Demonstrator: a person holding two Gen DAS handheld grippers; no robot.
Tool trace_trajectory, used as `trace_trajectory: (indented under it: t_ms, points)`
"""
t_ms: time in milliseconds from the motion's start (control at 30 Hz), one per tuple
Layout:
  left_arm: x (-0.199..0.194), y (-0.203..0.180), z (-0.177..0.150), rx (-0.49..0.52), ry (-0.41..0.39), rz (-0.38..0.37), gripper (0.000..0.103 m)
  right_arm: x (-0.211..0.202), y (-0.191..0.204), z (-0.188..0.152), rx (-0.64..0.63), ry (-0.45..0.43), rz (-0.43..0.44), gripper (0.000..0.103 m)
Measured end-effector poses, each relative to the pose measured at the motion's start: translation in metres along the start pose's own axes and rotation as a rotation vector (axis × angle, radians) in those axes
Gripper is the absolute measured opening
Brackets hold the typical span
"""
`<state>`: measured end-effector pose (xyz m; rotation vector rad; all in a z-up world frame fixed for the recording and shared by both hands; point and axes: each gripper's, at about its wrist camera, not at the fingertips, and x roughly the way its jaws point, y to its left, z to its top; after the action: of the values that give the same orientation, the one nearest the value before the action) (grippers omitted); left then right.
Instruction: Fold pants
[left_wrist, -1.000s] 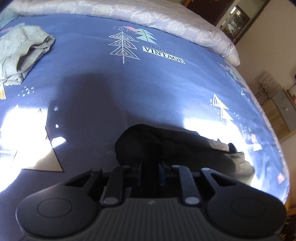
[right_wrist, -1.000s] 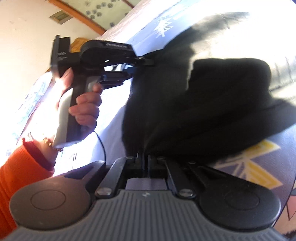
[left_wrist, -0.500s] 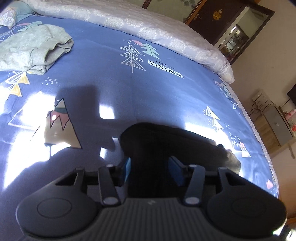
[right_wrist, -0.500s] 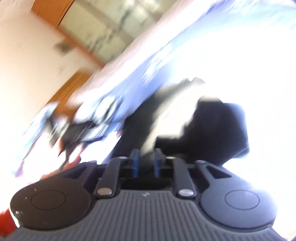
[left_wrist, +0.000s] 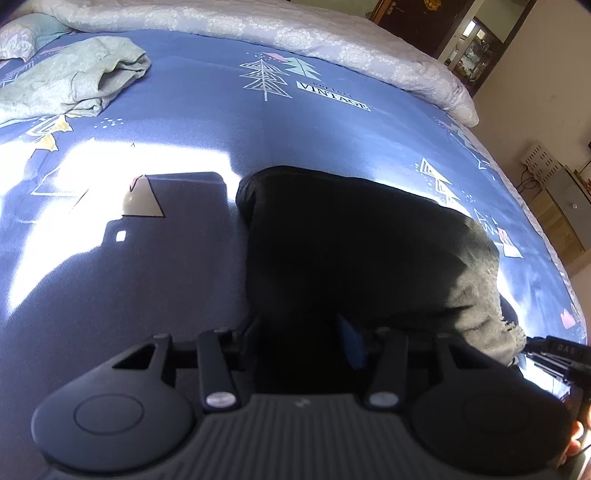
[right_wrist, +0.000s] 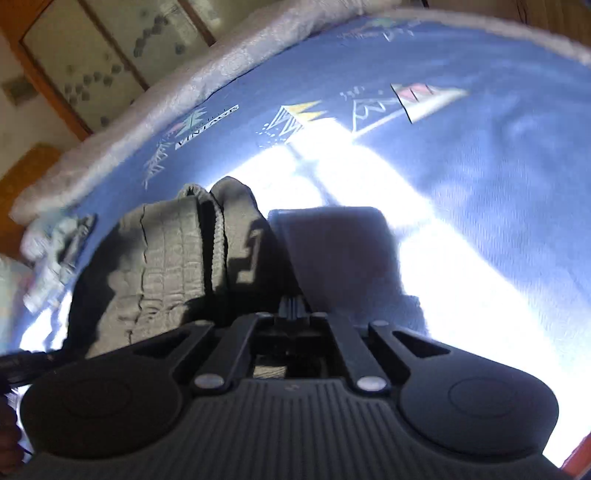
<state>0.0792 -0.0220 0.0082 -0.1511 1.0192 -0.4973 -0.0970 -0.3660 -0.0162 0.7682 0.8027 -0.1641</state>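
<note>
A blue bedsheet (left_wrist: 207, 122) printed with trees and "VINTAGE" covered the bed. A crumpled pale green garment (left_wrist: 70, 83) lay near a white quilt (left_wrist: 280, 27) bunched along its far edge.

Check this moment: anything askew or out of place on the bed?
Mostly tidy. The black pants lie folded flat on the blue sheet. The only stray is a crumpled pale green garment heaped at the far left corner, unfolded.

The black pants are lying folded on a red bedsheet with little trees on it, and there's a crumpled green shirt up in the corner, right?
Not quite: the bedsheet is blue, not red, as the left wrist view shows. The rest holds: the black pants lie folded on it, tree prints decorate it, and the crumpled green shirt sits in the far corner.
</note>
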Motion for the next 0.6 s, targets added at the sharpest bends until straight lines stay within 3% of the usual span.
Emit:
trace_trajectory:
  t_ms: [67,167,233,367,400,533,600]
  points:
    - [-0.002,0.002,0.002,-0.005,0.001,-0.013,0.044,-0.011,-0.017,0.015,0.083,-0.024,0.108,0.008]
    - [0.001,0.008,0.012,-0.05,0.006,-0.034,0.045,-0.02,-0.005,0.05,0.019,-0.056,0.19,0.011]
    - [0.004,0.01,0.025,-0.077,-0.005,-0.032,0.046,-0.002,0.013,0.074,-0.003,-0.041,0.216,0.013]
    - [0.013,0.009,0.051,-0.09,-0.045,-0.033,0.054,0.052,0.031,0.102,-0.023,0.062,0.28,0.035]
    - [0.017,0.009,0.056,-0.091,-0.048,-0.029,0.056,0.061,0.035,0.104,-0.034,0.089,0.286,0.036]
    - [0.044,0.012,0.073,-0.106,-0.013,-0.014,0.056,0.083,0.036,0.099,-0.007,0.204,0.284,0.037]
    - [0.057,0.012,0.078,-0.109,0.001,-0.015,0.054,0.074,0.037,0.097,0.0,0.205,0.317,0.023]
